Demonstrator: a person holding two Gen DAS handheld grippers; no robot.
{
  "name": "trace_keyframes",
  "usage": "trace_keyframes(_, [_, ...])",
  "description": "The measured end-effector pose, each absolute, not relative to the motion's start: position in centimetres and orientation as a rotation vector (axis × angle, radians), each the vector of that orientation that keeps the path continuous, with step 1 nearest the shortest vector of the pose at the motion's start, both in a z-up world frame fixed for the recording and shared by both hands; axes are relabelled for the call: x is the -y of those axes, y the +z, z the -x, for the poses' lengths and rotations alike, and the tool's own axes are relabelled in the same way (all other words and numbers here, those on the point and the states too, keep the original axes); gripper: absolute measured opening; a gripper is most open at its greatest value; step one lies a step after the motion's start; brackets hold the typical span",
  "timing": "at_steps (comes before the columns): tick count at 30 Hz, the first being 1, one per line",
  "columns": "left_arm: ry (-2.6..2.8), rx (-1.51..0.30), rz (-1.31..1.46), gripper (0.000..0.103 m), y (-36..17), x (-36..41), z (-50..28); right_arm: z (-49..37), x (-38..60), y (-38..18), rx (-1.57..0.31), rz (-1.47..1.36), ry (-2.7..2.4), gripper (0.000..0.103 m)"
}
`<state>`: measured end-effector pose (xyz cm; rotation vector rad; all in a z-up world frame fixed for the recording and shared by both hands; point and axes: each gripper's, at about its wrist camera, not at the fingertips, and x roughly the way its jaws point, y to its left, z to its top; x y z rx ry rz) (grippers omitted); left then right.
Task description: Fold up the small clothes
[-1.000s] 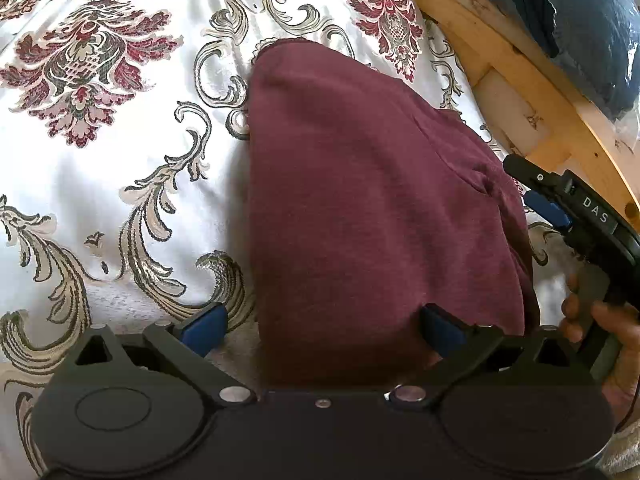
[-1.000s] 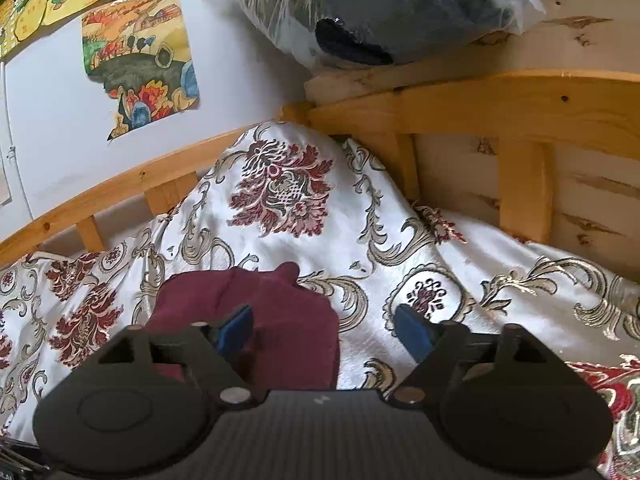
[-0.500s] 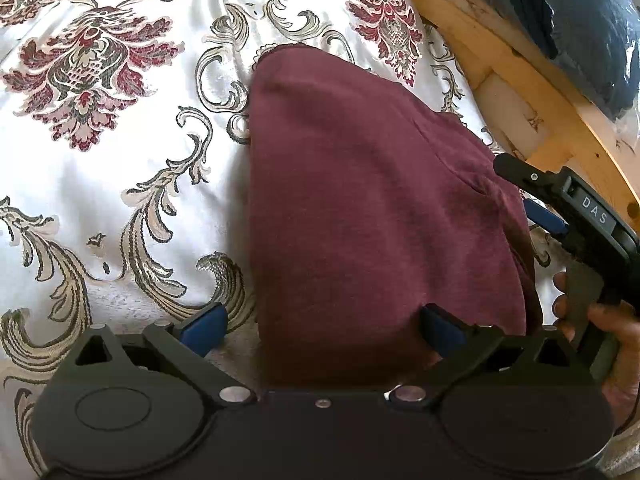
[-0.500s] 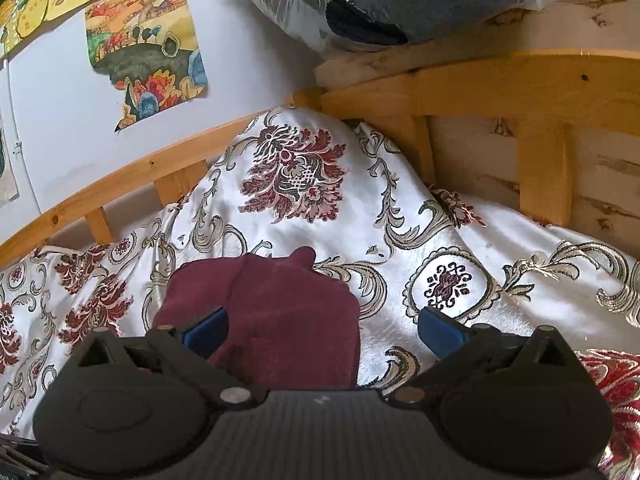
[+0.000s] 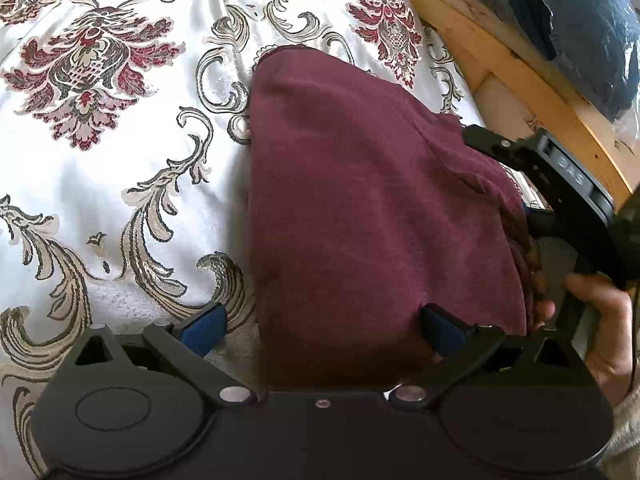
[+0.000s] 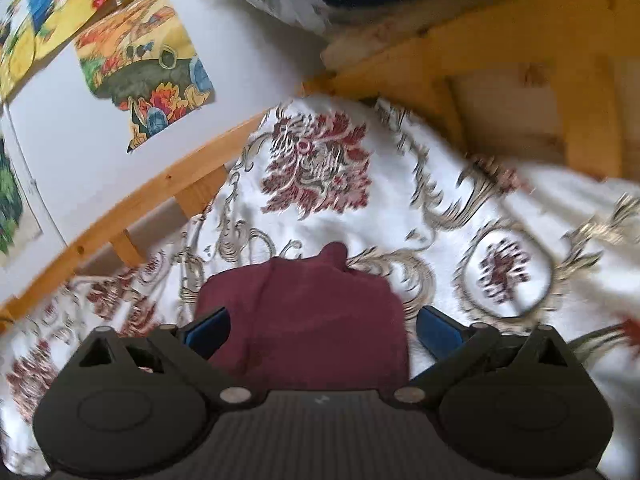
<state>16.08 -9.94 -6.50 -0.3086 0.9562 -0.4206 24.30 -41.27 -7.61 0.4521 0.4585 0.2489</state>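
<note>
left gripper point(image 5: 322, 326): jaws wide | right gripper point(image 6: 322, 326): wide too (just been opening)

One maroon garment point(image 5: 360, 208), one bedspread point(image 5: 120, 160), two claws point(image 5: 320, 326).

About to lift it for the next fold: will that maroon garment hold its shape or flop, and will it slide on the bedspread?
The maroon garment will probably flop: it lies in soft folds with a rumpled edge near the right claw. It looks like light knit. The bedspread looks glossy, so a push may slide it.
</note>
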Motion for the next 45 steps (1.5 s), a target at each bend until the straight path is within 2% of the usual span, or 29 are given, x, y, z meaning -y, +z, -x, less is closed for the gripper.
trace_keyframes(14, [-0.543,-0.952,0.332,0.102,-5.2,9.8,-17.2,-24.0,40.8,-8.2,-0.453,-0.429,0.251,0.098])
trace_keyframes(20, [-0.521,-0.995,0.359,0.102,-5.6,10.3,-18.8,-23.5,41.2,-8.2,-0.439,-0.452,0.218,0.079])
trace_keyframes(28, [-0.503,-1.014,0.36,0.102,-6.1,10.0,-19.4,-23.6,41.2,-8.4,-0.445,-0.443,0.194,0.062])
trace_keyframes(36, [-0.506,-1.031,0.367,0.102,-6.2,10.0,-19.9,-23.4,41.0,-8.3,-0.451,-0.413,0.195,0.06])
trace_keyframes(45, [-0.452,-0.973,0.547,0.101,-6.3,7.1,-21.2,-23.4,40.8,-8.4,-0.447,-0.393,0.188,0.059])
